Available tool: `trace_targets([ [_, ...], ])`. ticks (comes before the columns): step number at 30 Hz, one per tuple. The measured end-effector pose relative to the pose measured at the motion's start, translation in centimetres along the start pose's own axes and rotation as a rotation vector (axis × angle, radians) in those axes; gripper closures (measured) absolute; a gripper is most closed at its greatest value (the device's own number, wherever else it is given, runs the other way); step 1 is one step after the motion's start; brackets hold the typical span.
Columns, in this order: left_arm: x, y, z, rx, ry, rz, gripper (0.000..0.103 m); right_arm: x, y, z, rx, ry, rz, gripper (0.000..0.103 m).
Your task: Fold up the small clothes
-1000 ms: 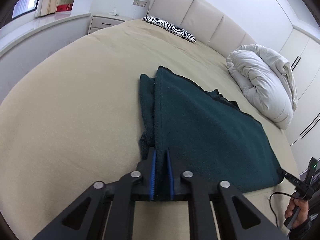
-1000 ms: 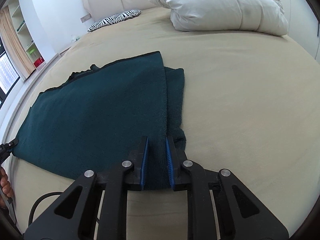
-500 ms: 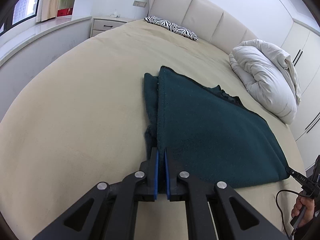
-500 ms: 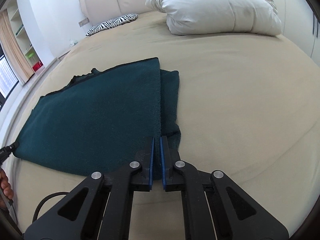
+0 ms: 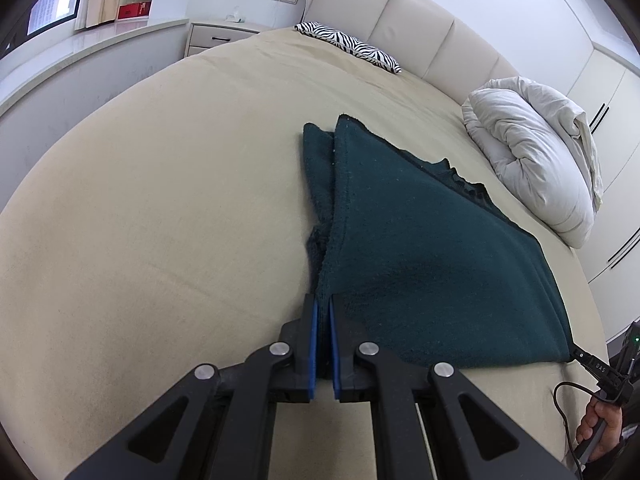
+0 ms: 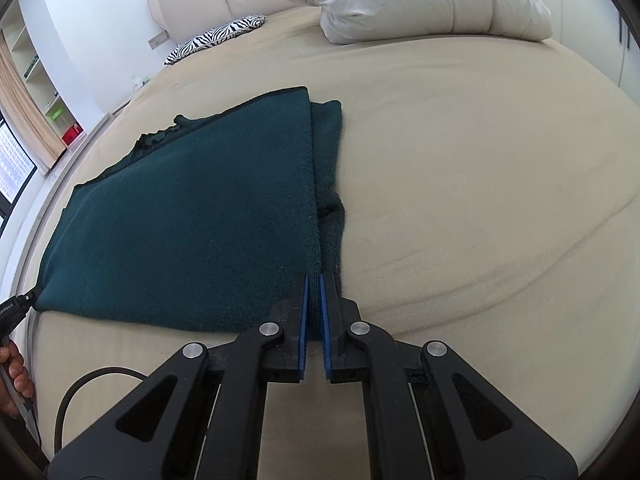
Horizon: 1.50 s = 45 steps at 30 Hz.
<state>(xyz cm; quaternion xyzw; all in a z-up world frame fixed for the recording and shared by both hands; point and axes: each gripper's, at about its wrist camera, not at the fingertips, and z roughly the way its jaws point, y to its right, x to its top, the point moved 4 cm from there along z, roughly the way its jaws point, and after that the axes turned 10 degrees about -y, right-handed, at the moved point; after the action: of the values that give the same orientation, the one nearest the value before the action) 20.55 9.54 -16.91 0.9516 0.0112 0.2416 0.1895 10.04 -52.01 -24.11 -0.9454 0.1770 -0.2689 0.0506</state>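
Place: we see a home bedroom.
Signs: we note a wide bed (image 5: pixel 160 200) with padded headboard (image 5: pixel 400 16), zebra pillow (image 5: pixel 348 44), rolled duvet (image 5: pixel 532 152), nightstand (image 5: pixel 216 36), wardrobe doors (image 5: pixel 612 120).

Beige bed (image 5: pixel 160 200) with padded headboard (image 5: pixel 420 40); zebra pillow (image 5: pixel 352 46) by headboard, white duvet (image 5: pixel 532 152) bundled at one side; nightstand (image 5: pixel 216 36), shelves (image 6: pixel 44 92) beyond.

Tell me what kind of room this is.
A bedroom, most likely. There is a large bed with a padded headboard, a zebra-print pillow and a rolled white duvet, plus a nightstand beside it.
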Motion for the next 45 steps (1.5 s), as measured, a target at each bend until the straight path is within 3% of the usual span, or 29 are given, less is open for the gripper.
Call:
trace_targets([
  [34, -1.8, -0.7, 0.0, -0.036, -0.014, -0.036, 0.096, -0.1, 0.5, 1.4, -0.004, -0.011, 0.022, 0.098],
  [40, -1.7, -0.8, -0.6, -0.064, -0.022, -0.061, 0.086, -0.2, 0.6, 1.3, 0.007, -0.013, 0.017, 0.096],
  [41, -1.7, -0.7, -1.1, -0.051, -0.018, -0.063, 0.081, -0.2, 0.7, 1.2, 0.011, -0.018, 0.023, 0.095],
  [43, -1.4, -0.3, -2.6, -0.005, 0.014, -0.053, 0.079, -0.2, 1.2, 0.4, 0.005, -0.029, 0.07, 0.077],
  [45, -0.6, 0.6, -4.3, 0.024, 0.069, -0.023, 0.078, 0.1, 1.9, -1.4, 0.016, 0.015, 0.143, 0.061],
])
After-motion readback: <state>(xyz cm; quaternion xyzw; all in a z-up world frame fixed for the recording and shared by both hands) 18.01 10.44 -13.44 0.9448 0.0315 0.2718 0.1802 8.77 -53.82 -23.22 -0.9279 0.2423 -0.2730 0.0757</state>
